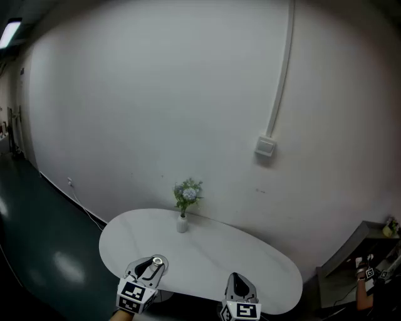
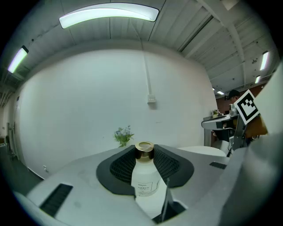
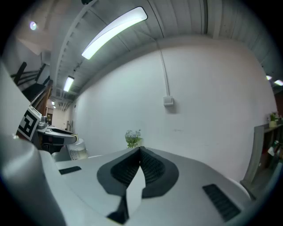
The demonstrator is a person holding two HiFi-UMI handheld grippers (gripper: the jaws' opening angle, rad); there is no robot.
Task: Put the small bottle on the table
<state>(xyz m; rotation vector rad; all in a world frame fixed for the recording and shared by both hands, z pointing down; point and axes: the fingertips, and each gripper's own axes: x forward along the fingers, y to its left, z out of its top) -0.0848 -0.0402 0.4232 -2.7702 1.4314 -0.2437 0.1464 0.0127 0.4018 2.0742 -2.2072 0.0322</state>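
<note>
Over by the white wall sits an oval white counter (image 1: 250,263). Both tongs hang at its near edge, left tongs (image 1: 153,264) and right tongs (image 1: 240,285). A little vase of flowers (image 1: 183,218) stands at the far edge. The small bottle (image 2: 143,174), gold cap, is upright and clamped between the left tongs' pads. The right ones are pinched together on nothing.

This looks like a bare lab or workshop hall, not a home. Ahead of the left hand-held gripper (image 1: 152,263), past the white oval table (image 1: 250,251) and its small vase of flowers (image 1: 185,207), a plain white wall (image 1: 156,113) carries an exposed conduit (image 1: 283,69) down to a small box (image 1: 265,147). Overhead, strip lights (image 2: 108,13) line a ribbed ceiling (image 2: 185,26). The floor (image 1: 37,238) is dark and glossy. A cluttered workbench (image 2: 216,122) stands off to that gripper's right.
</note>
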